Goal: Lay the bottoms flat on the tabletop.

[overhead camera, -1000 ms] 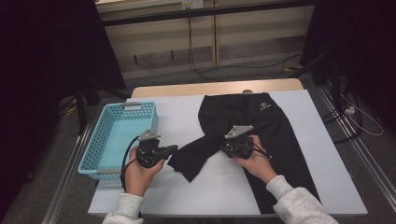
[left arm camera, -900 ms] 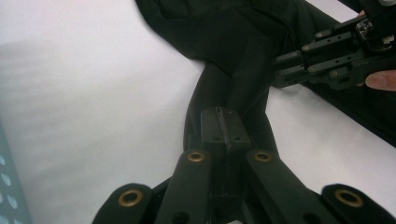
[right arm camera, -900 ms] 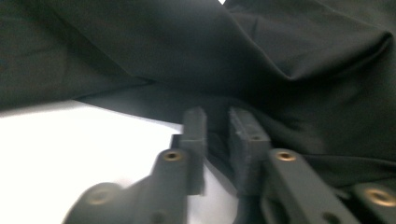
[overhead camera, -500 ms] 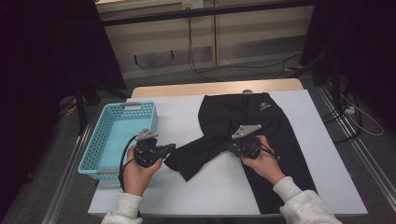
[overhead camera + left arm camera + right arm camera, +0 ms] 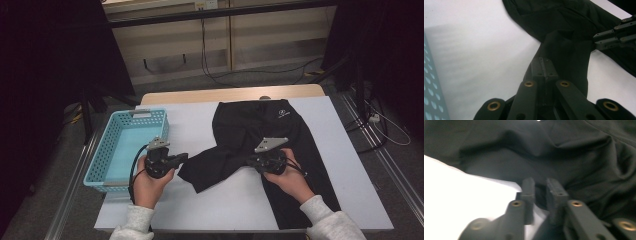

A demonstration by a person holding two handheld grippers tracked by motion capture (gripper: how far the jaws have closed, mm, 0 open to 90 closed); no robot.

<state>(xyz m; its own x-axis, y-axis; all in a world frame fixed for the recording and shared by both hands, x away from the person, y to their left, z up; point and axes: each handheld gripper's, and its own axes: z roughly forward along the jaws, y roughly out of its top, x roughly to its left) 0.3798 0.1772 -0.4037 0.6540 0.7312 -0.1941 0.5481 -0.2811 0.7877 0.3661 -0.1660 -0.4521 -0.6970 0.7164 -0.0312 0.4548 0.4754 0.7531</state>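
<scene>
My left tool (image 5: 181,159) is clamped together on the hem of the black trousers (image 5: 250,135), at the end of the leg that lies folded across toward the blue basket (image 5: 102,165). The trousers are spread on the white bench (image 5: 190,120), waistband at the far edge. My right tool (image 5: 253,161) sits at the crotch fold; its jaws have just been opening and stand slightly apart, cloth between them but not pinched.

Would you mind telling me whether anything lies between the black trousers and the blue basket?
Nothing visible does. Bare white table lies between the trousers and the basket; the left gripper, beside the basket, is shut on a trouser leg.
</scene>
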